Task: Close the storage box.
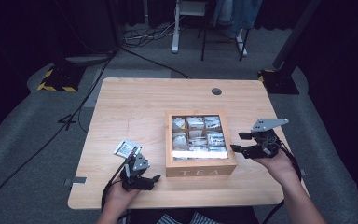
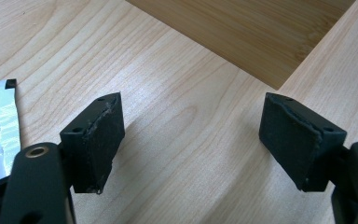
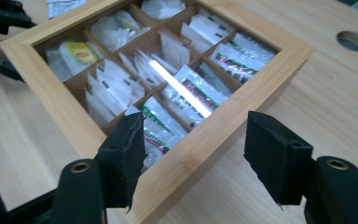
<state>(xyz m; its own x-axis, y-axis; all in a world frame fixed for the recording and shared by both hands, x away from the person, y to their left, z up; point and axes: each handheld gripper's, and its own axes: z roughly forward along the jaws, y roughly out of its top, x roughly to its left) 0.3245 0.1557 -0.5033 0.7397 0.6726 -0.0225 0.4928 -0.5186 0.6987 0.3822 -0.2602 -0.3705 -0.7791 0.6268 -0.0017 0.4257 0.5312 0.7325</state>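
Right gripper [image 1: 243,142], jaws spread and empty, hovers right of the tea box [image 1: 200,143]; left gripper [image 1: 142,161], also spread, sits lower left near a tea bag [image 1: 126,149]

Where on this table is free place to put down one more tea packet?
Free: the wide strip of table behind the tea box, up to the round hole, and the left edge beyond the loose packet. Crowded: the front, where the left gripper and right gripper flank the box.
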